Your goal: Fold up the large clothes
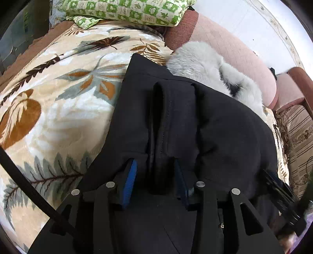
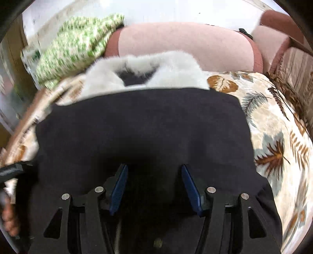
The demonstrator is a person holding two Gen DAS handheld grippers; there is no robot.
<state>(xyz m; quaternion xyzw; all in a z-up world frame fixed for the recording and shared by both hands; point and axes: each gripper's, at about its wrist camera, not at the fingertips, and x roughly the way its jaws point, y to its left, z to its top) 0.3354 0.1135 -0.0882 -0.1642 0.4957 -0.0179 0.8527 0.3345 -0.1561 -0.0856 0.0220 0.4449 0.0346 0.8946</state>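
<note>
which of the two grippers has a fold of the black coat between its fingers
The left gripper: a raised ridge of the black coat runs between its fingers. The right gripper gapes over flat cloth.

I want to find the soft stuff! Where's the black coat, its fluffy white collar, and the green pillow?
black coat [image 2: 146, 125]: right wrist view, on its flat dark middle.
fluffy white collar [image 1: 197, 56]: left wrist view, on the fur's thick part.
green pillow [image 1: 125, 9]: left wrist view, on its patterned top.

A sofa [image 1: 230, 50] with pink cushions carries a leaf-patterned blanket [image 1: 58, 93] spread over its seat, on which a black coat [image 1: 215, 125] with a grey fur collar [image 1: 205, 64] lies, and a green patterned pillow [image 1: 125, 10] sits at one end.
</note>
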